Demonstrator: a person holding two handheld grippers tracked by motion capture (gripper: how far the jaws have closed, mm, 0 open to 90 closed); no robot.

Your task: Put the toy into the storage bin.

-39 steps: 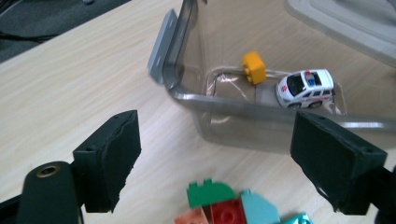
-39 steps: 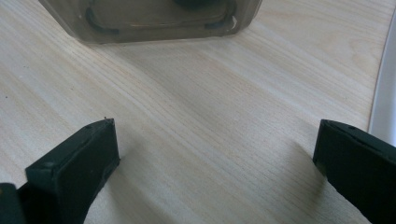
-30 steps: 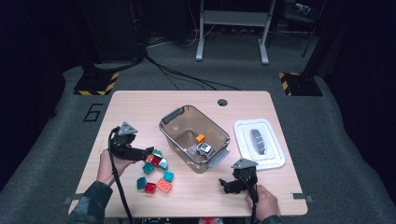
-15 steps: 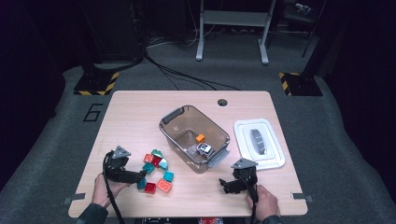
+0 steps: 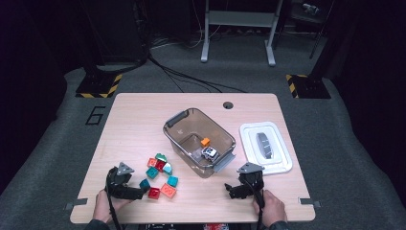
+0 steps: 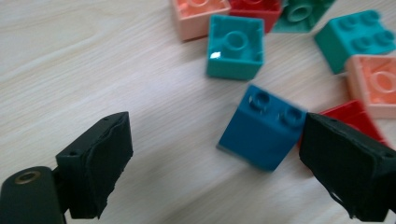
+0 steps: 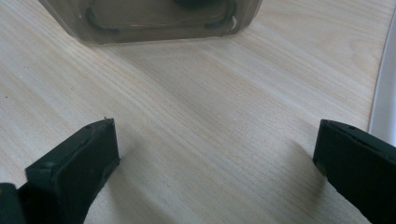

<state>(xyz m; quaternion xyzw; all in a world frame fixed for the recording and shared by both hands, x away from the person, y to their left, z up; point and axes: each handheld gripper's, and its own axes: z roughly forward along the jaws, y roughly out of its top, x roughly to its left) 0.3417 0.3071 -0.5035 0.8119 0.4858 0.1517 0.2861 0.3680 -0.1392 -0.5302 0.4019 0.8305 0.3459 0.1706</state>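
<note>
Blue brick (image 6: pixel 262 128) between closing left tongs (image 6: pixel 224 168) (untouched).

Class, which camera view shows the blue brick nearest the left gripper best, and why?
The left gripper view: the blue brick lies large between the left gripper's open jaws, studs clear, tilted on the table. The high view shows it as a small dark-teal block beside that gripper. The right gripper view faces bare table and the bin.
</note>
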